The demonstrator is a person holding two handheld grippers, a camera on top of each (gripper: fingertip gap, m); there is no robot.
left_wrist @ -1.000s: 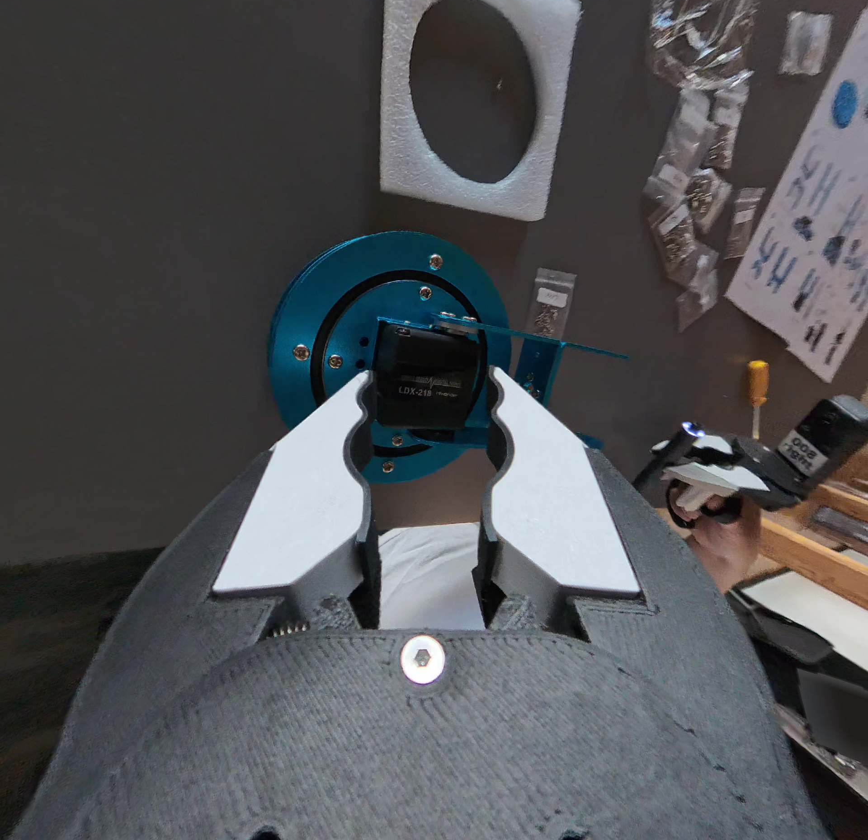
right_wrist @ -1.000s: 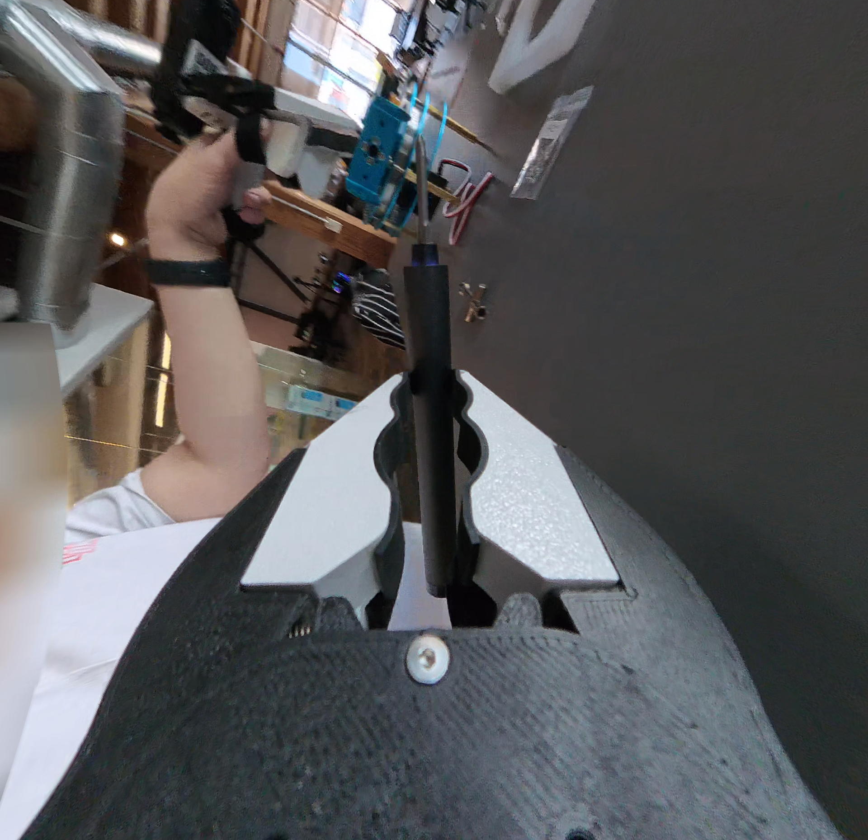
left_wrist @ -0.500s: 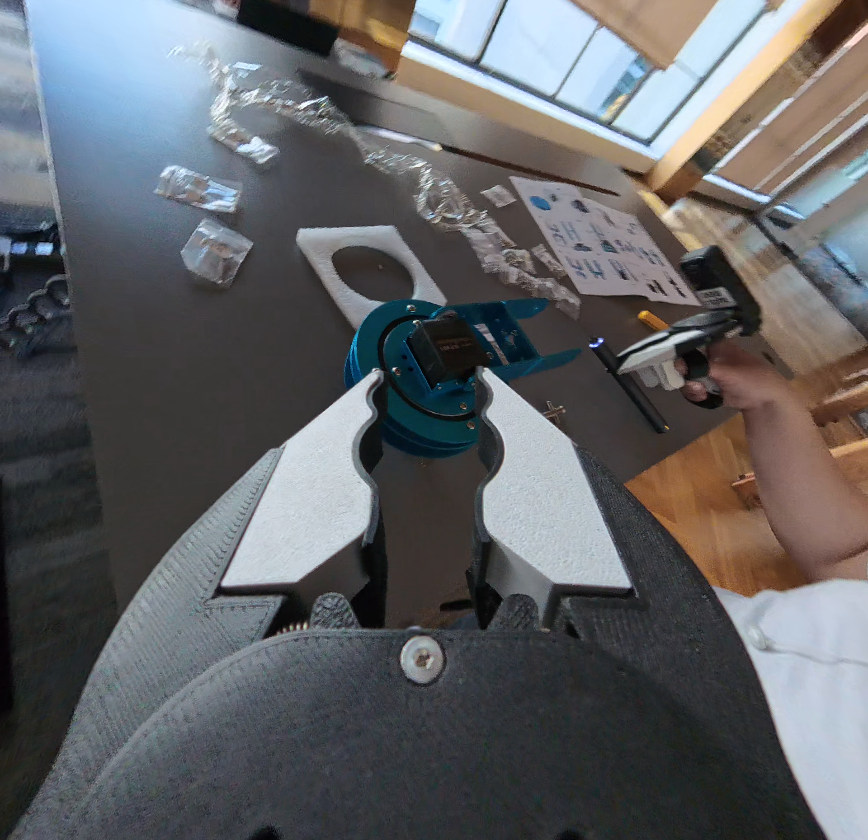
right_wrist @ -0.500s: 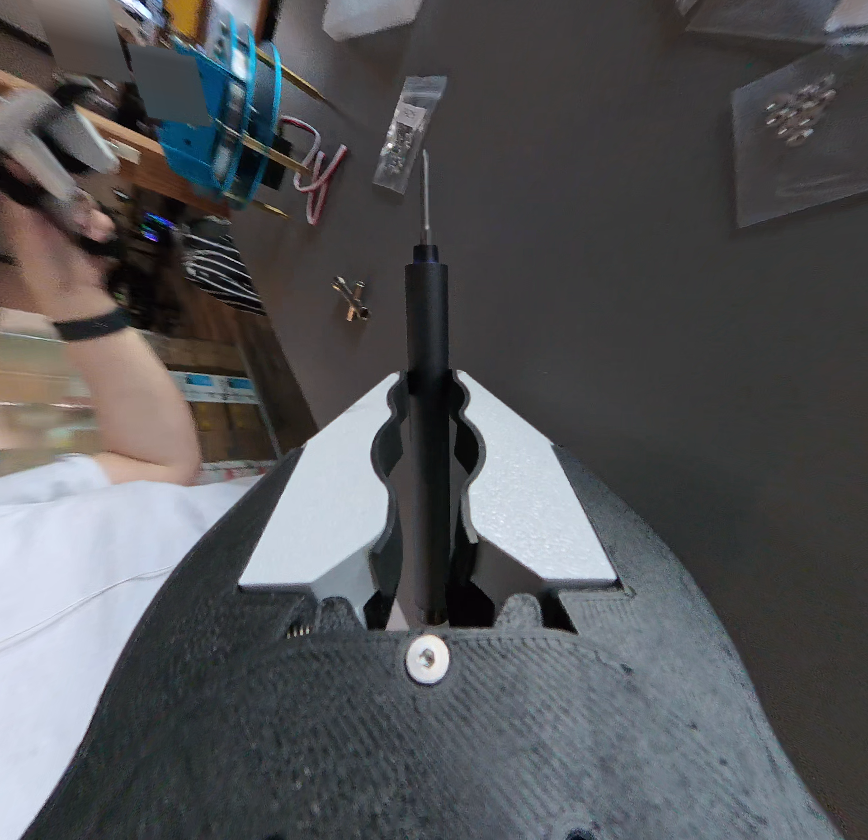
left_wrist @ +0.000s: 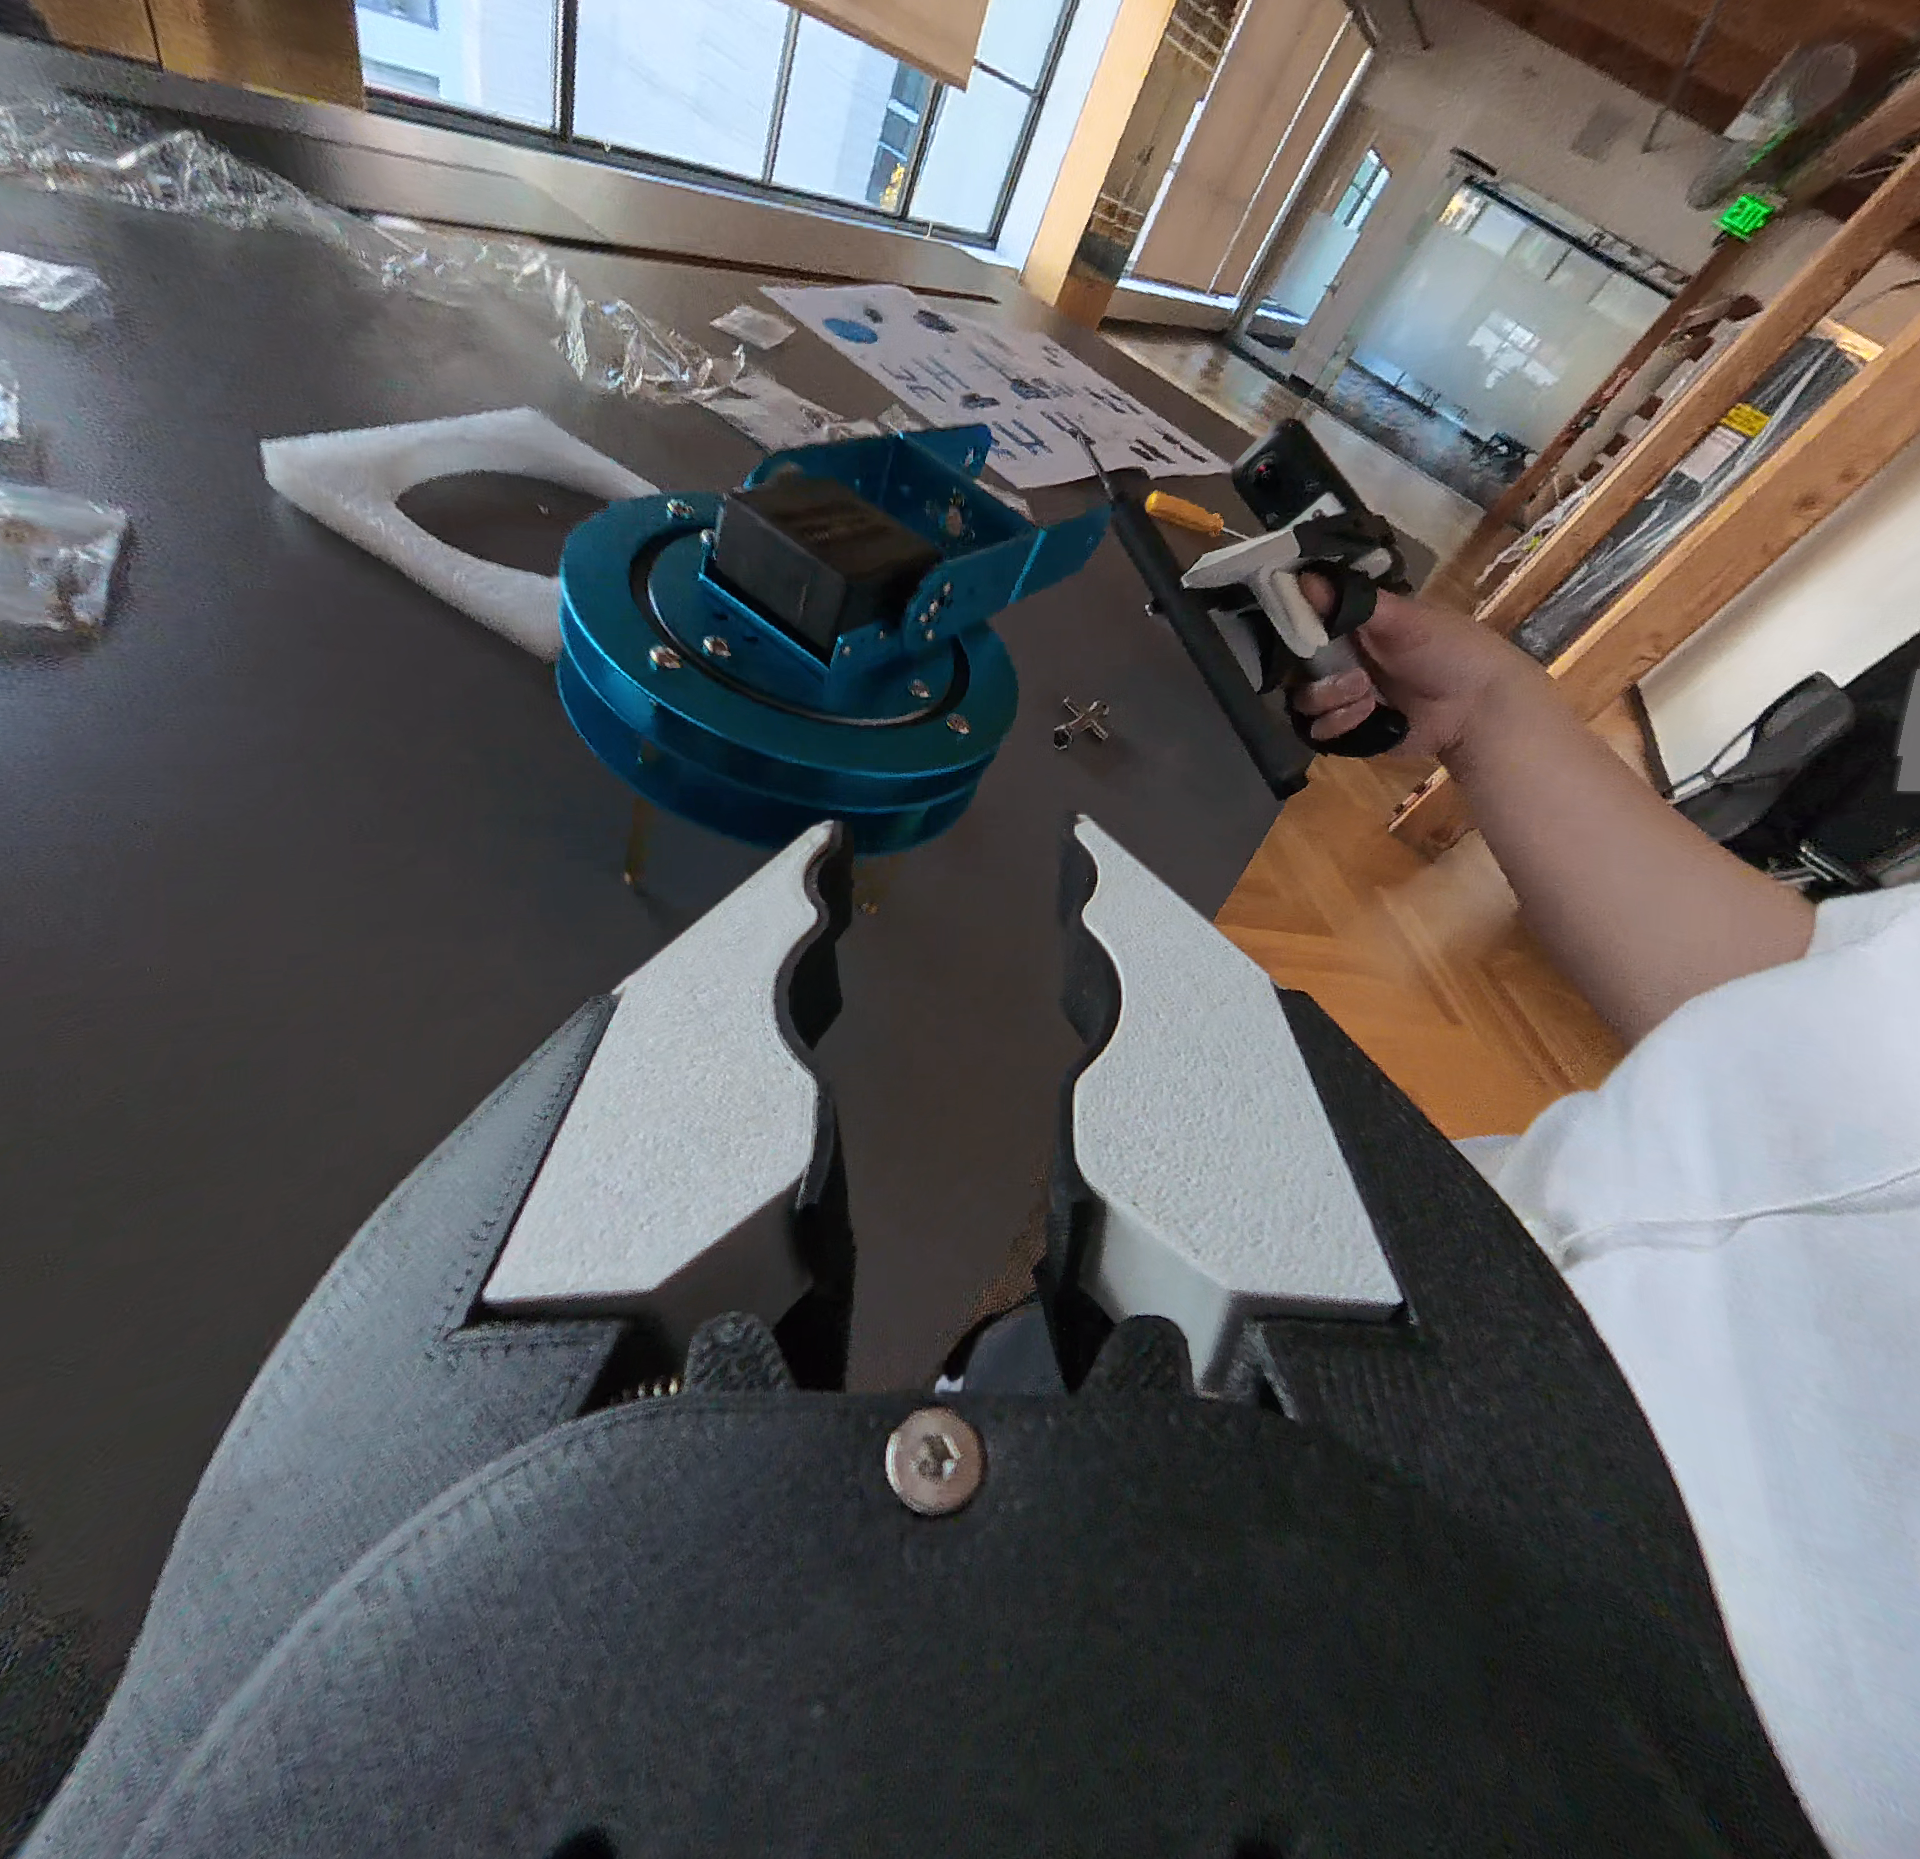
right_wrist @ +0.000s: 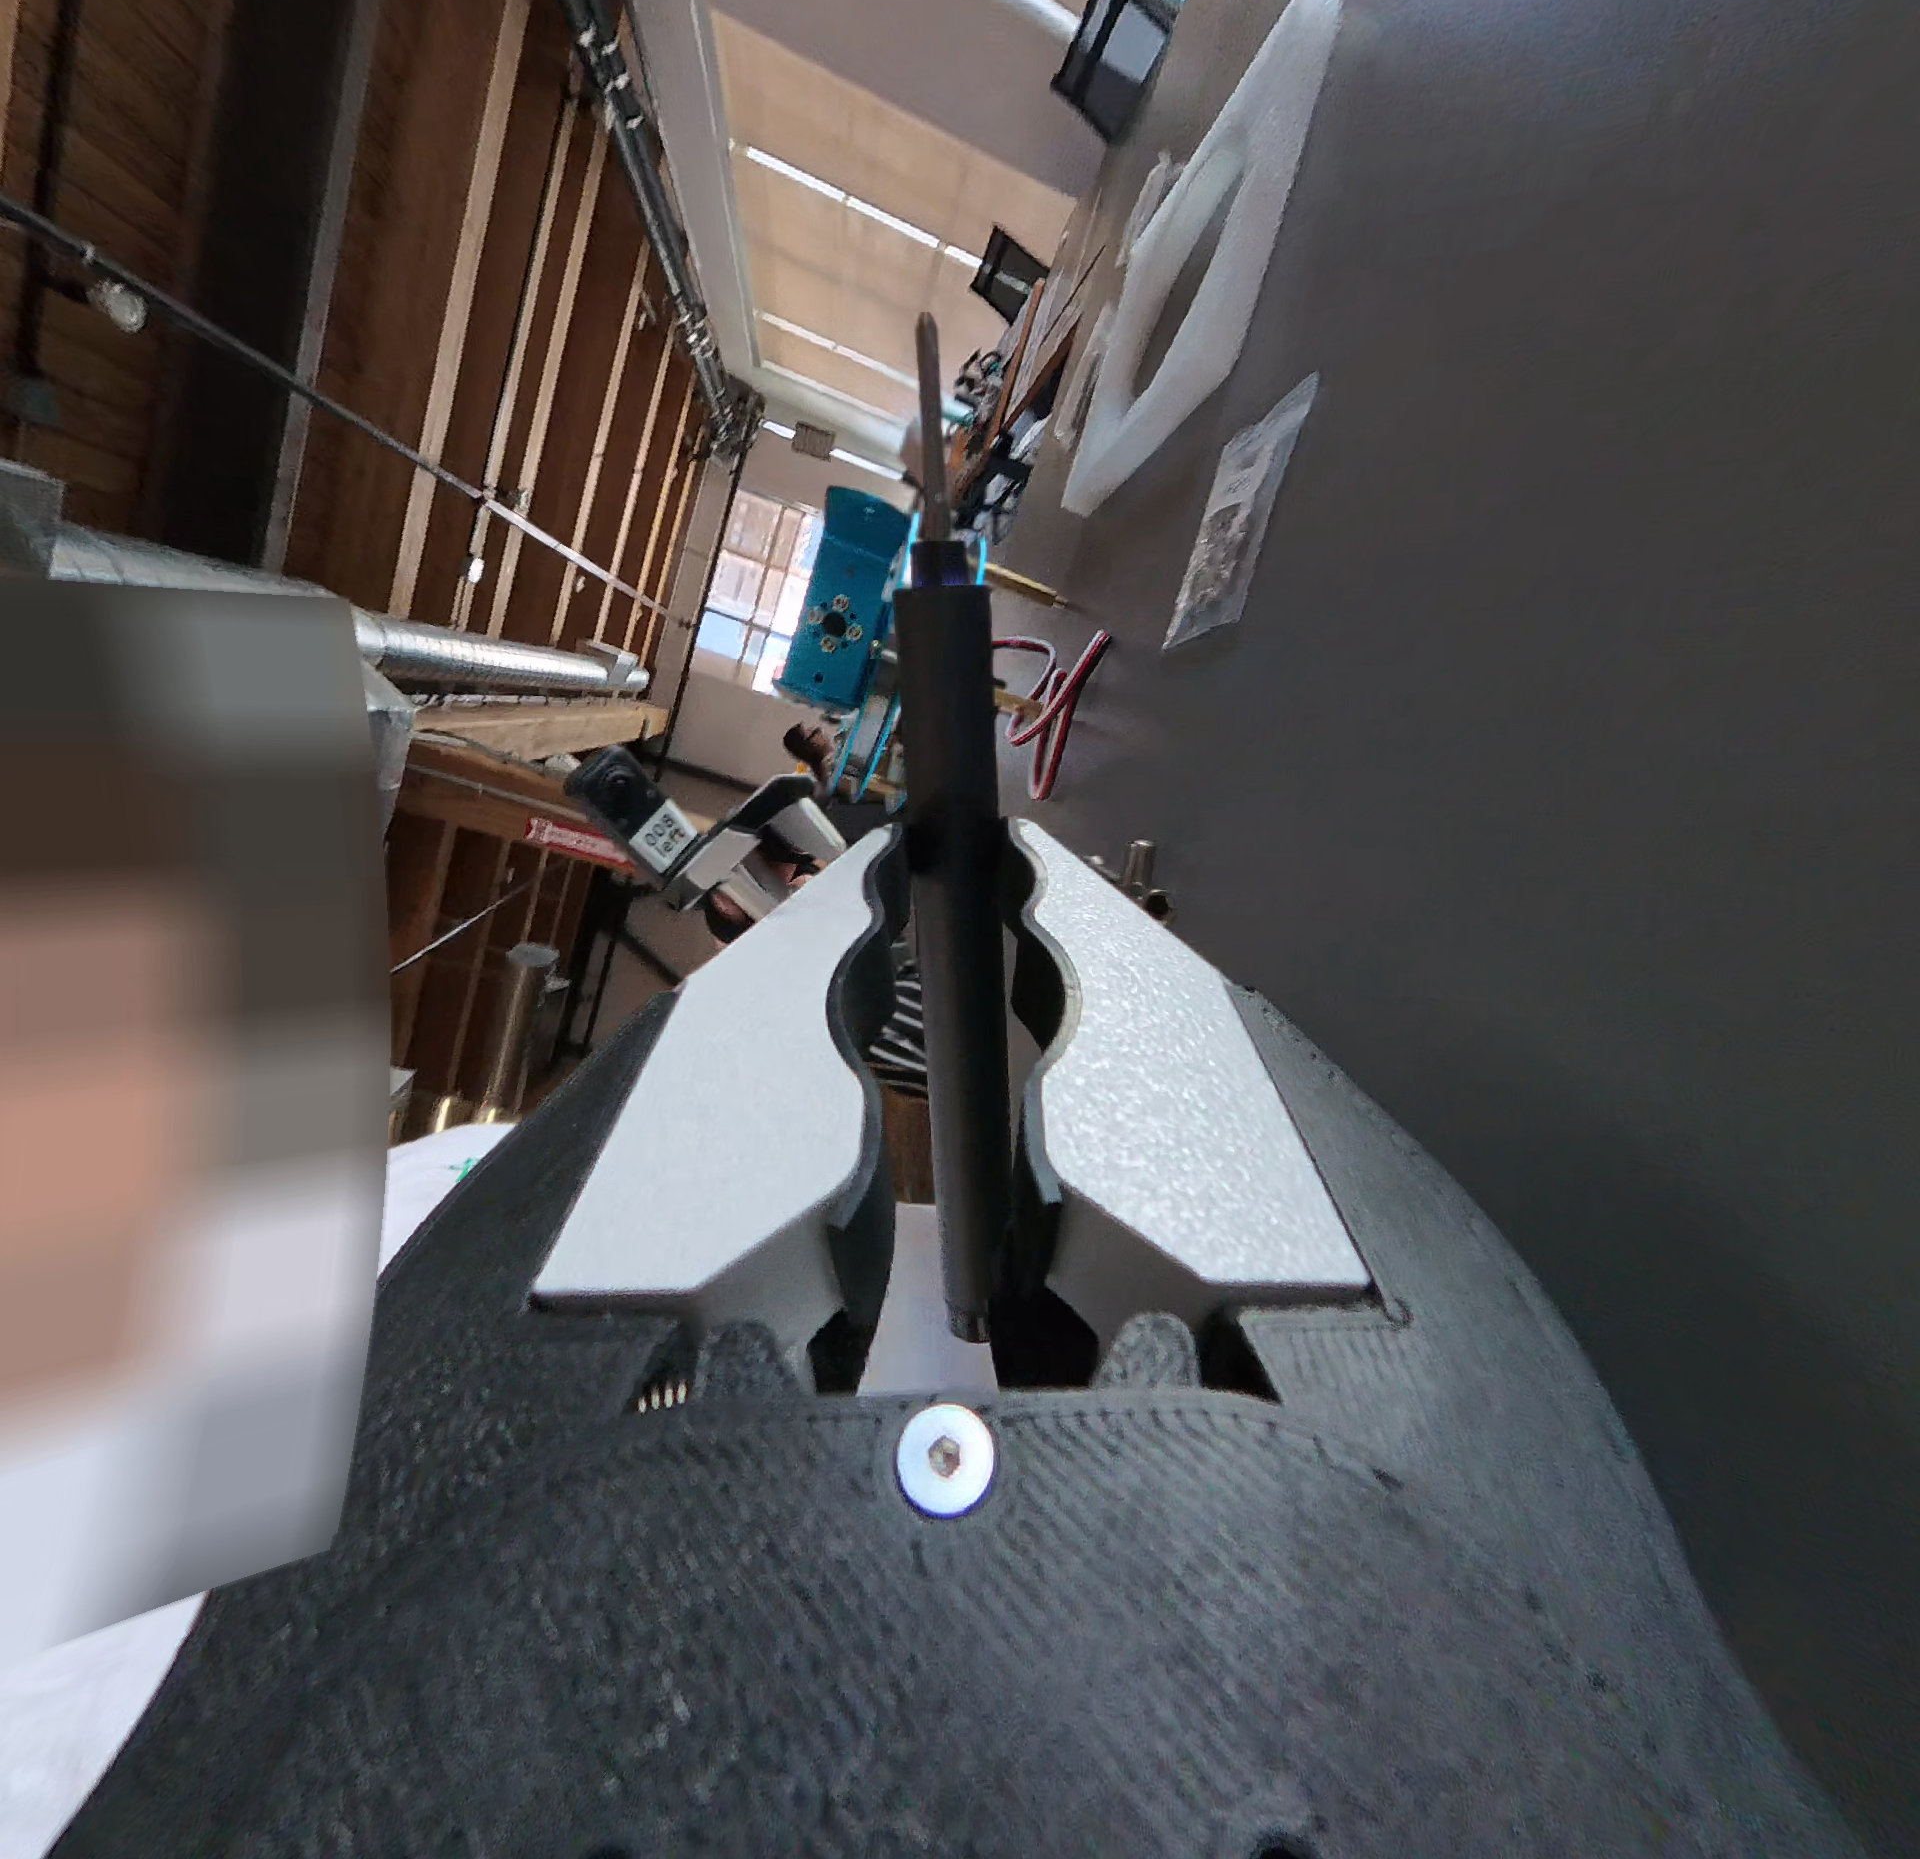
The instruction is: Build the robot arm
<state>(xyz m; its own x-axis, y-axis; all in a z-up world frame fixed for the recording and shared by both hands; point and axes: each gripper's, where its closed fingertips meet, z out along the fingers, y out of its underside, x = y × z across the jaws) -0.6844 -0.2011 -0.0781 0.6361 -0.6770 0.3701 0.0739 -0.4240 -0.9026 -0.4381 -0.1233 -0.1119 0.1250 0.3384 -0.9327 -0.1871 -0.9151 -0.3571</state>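
A blue round base point(left_wrist: 727, 729) stands on the dark table point(left_wrist: 260, 874), carrying a black servo point(left_wrist: 821, 562) in a blue bracket. My left gripper point(left_wrist: 954, 838) is open and empty, just short of the base's near rim and touching nothing. My right gripper point(right_wrist: 956, 843) is shut on a black electric screwdriver point(right_wrist: 951, 729), whose bit points toward the blue assembly point(right_wrist: 842, 604). The right gripper point(left_wrist: 1262, 588) also shows in the left wrist view, held in a hand to the right of the base, with the screwdriver point(left_wrist: 1184, 614) angled over the table edge.
A white foam square with a round hole point(left_wrist: 416, 490) lies behind the base. A small cross-shaped metal key point(left_wrist: 1084, 718), a yellow screwdriver point(left_wrist: 1179, 508), a printed sheet point(left_wrist: 987, 375), plastic wrap and bags of screws point(right_wrist: 1236, 521) lie around. The table edge runs at the right, over wooden floor. Spacing between my two grippers at the tips: around 25 centimeters.
My left gripper, which flanked the black servo before, has drawn back from it and tilted up. My right gripper has swung with the screwdriver toward the blue assembly.
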